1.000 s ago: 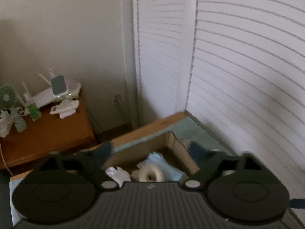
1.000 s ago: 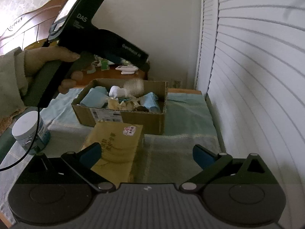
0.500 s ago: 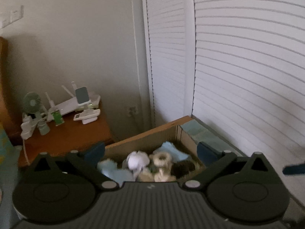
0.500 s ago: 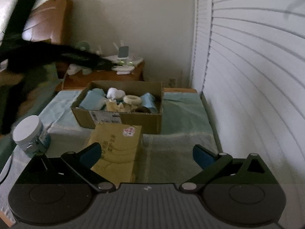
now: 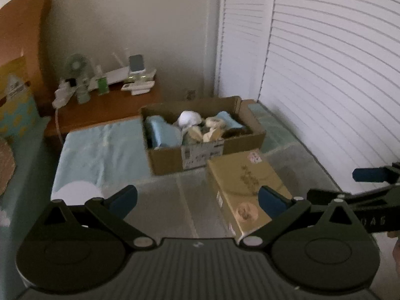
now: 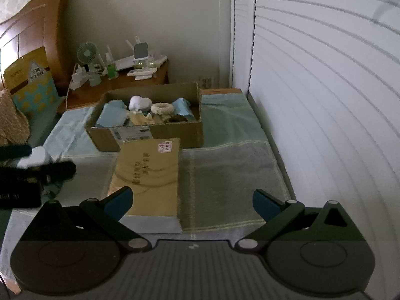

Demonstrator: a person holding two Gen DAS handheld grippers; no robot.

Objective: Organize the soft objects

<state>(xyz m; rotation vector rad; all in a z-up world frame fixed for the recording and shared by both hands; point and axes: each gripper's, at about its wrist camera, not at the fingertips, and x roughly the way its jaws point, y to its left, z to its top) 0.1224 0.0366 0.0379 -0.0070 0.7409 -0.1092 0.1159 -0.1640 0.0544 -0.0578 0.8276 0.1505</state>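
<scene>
Both grippers were empty and hung back from the work. The left gripper (image 5: 197, 200) had its jaws spread wide with nothing between them, and the right gripper (image 6: 192, 203) was spread wide too, nothing pinched. The soft objects (image 6: 150, 112) all sat heaped in the open cardboard box (image 6: 175, 132) at the far end of the towel-covered surface (image 6: 225, 170): a pale blue folded cloth (image 5: 162, 135) at the left end, a white plush lump (image 5: 187, 118) mid-box, a fuzzy cream ring (image 6: 162, 108), another blue piece (image 5: 228, 120) toward the right. A flat yellow box (image 6: 150, 175) lay lid-up just in front of the cardboard box, touching or almost touching it, I couldn't tell which. A white-lidded jar (image 5: 77, 191) stood at the left, partly hidden behind the left finger. Seemed like the step was a reach toward the box for the next pick, or a pause between picks. To do it well I'd say: go in over the yellow box rather than around it, come down from above on one item sitting on top like the ring or the white plush, keep the jaws wide until they straddle it, squeeze enough to compress the fabric, lift straight up so neighbours don't drag out. The box wall is close to the right-hand items, so fingers could catch there. Where the items should end up wasn't clear from here.
</scene>
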